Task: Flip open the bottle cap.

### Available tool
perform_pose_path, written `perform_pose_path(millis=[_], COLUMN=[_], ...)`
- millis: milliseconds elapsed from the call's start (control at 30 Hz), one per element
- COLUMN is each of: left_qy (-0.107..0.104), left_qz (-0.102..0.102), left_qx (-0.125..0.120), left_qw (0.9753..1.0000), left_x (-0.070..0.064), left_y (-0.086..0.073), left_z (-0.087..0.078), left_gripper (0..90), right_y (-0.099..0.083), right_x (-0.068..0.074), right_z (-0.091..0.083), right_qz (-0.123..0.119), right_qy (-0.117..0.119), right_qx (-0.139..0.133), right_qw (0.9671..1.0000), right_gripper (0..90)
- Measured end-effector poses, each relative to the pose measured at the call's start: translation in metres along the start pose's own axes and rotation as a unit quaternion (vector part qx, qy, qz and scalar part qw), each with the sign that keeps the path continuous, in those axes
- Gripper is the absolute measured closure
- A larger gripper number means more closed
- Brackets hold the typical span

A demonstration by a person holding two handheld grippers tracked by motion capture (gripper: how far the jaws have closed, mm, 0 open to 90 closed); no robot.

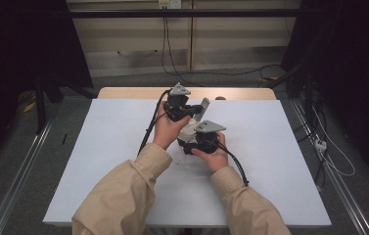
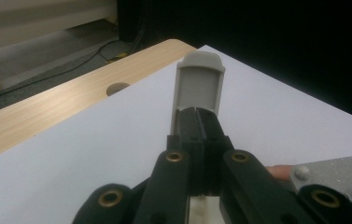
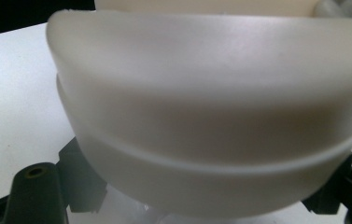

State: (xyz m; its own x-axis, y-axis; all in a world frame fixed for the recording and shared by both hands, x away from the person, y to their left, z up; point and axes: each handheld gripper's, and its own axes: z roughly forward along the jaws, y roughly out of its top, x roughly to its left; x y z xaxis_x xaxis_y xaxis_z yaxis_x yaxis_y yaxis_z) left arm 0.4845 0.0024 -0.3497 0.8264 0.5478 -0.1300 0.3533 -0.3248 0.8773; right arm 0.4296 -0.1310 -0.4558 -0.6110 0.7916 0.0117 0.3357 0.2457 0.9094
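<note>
Left gripper (image 2: 197, 116): jaws clenched on upright grey lid (image 2: 199, 86). Right gripper (image 1: 202, 143): jaws grasping white container base (image 3: 211, 116), above white worktop (image 1: 99, 147).

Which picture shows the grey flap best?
The left gripper view: the grey flap stands upright, facing the camera, with the left claw pinched shut on its bottom edge. The high view shows it small and tilted between the hands. The right gripper view shows the white rounded body instead, very close.
</note>
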Motion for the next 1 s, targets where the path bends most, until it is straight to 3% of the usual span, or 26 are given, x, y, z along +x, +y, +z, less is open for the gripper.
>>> perform_pose_path(millis=[1000], left_qy=[-0.008], left_qz=[-0.002], left_qx=[0.002], left_qw=[1.0000], left_x=[0.0077], left_y=[-0.0024], left_z=[0.0101], left_gripper=[90.0], right_y=[-0.0003], right_x=[-0.0008], right_z=[0.0003], right_qz=[-0.001], right_qy=[0.002], right_qx=[-0.001], right_qw=[1.0000], right_gripper=[18.7])
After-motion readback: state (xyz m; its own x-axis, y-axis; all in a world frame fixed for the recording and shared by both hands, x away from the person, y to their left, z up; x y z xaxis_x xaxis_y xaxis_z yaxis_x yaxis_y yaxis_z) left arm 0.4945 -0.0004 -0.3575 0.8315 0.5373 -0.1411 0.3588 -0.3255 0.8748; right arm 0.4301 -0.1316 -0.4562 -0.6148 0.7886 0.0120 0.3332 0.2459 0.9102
